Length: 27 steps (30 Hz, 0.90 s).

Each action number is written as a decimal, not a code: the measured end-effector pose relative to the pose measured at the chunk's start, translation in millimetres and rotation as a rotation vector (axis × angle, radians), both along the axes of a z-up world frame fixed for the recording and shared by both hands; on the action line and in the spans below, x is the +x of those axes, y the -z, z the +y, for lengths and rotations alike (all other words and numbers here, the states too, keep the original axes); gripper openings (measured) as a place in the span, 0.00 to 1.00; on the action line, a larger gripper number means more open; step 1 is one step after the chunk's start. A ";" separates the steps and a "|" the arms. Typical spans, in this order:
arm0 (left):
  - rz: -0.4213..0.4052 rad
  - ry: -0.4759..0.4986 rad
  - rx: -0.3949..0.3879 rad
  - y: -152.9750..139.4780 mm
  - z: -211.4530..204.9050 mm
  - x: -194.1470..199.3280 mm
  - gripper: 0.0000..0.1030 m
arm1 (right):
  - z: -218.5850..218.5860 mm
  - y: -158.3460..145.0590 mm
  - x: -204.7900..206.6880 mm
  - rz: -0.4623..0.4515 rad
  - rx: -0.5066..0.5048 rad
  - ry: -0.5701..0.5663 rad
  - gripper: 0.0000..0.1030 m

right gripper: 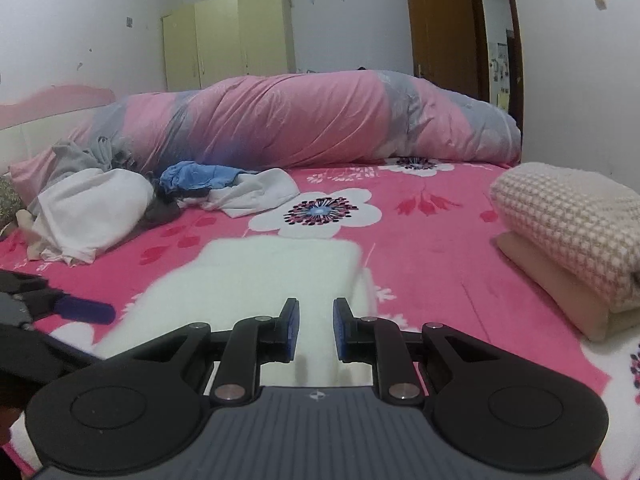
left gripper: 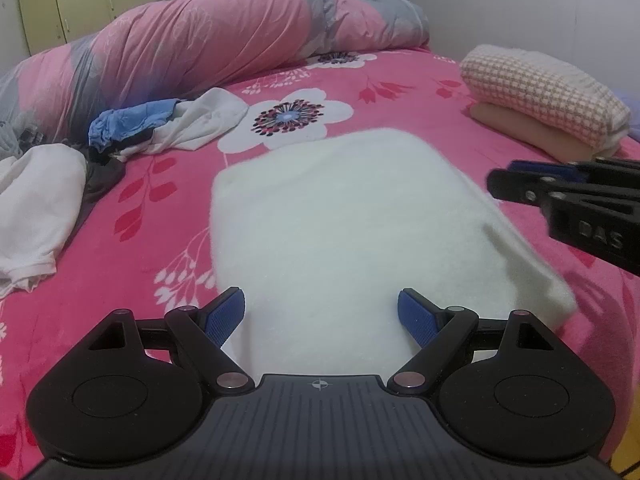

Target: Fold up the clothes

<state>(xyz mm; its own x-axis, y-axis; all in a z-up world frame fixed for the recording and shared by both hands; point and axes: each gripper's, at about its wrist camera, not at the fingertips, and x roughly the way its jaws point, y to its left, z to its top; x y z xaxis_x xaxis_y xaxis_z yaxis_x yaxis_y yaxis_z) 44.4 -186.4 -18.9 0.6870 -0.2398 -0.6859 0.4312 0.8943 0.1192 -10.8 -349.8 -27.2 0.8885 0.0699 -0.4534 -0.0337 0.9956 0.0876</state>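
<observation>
A bedroom with pale walls [right gripper: 80, 20] holds a bed covered by a bright pink sheet [left gripper: 400, 92] printed with white flowers and red leaves. Against the far wall stands a cream wardrobe [right gripper: 228, 36], and to the right of it a brown wooden door [right gripper: 444, 24]. Along the far side of the bed lies a long rolled duvet [left gripper: 192, 40] in pink and grey. At the bed's left side is a heap of unfolded clothes [right gripper: 120, 200]: white pieces, a blue one, some dark and grey cloth. At the right edge sits a stack of folded items [left gripper: 548, 100], a checked cream knit on top of a peach piece.

In the middle of the sheet, nearest the cameras, lies a folded white fleecy garment [left gripper: 340, 232], flat and roughly rectangular.

The left gripper [left gripper: 320, 316] hovers at the garment's near edge with its blue pads spread wide and nothing gripped. The right gripper [right gripper: 316, 330] is over the garment's right side, its pads set narrow with a small gap; no cloth is visibly pinched between them.
</observation>
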 end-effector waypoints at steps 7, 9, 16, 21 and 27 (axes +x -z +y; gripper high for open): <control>0.000 0.002 -0.005 1.7 0.6 -0.7 0.83 | 0.3 35.2 20.0 0.087 -0.002 0.000 0.20; 0.004 0.003 -0.016 1.0 1.9 0.2 0.83 | 0.2 36.2 19.0 0.078 -0.004 -0.001 0.20; -0.095 -0.031 -0.147 -18.5 23.8 1.4 0.83 | -2.0 40.4 14.1 0.042 0.025 0.004 0.21; -0.107 -0.033 -0.197 -16.3 22.7 17.0 0.83 | -5.7 42.0 13.3 0.031 0.052 0.006 0.21; 0.002 -0.036 -0.165 16.9 7.7 47.4 0.89 | -6.2 42.5 14.5 0.031 0.066 0.008 0.22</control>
